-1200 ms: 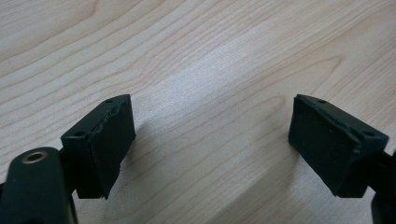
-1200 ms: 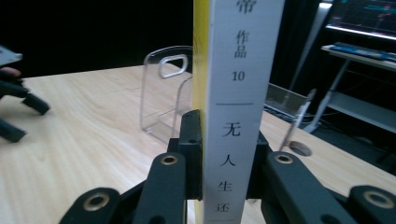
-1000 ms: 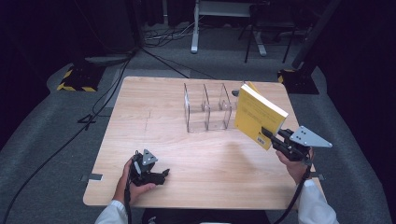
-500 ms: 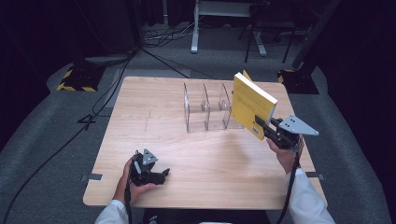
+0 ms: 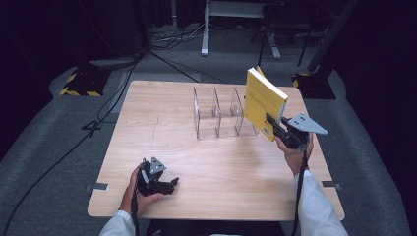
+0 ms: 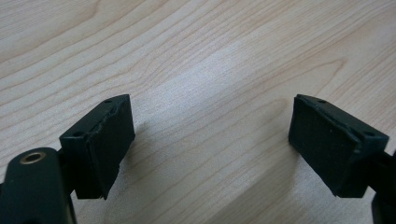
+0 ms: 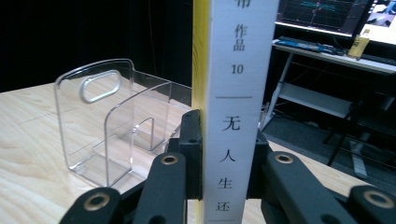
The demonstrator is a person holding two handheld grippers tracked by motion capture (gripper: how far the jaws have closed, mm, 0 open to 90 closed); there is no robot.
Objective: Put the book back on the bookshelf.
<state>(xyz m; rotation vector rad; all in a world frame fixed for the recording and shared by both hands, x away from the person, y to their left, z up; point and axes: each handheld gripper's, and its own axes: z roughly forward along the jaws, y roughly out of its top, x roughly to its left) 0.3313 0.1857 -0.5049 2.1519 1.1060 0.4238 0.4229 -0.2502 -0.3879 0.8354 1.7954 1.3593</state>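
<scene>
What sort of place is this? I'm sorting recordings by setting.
Probably a lab or recording studio, not a home: a lone wooden table on grey carpet in a dark room, cables across the floor, a yellow-black striped stand base, and lit monitors on a desk behind.

The book (image 5: 263, 102) stands upright between the jaws of the right gripper (image 5: 273, 123), raised over the table (image 5: 162, 108), with the rack (image 5: 219, 114) just to that gripper's left; the left gripper (image 5: 169, 184) rests on the table, well apart, near its front edge
</scene>
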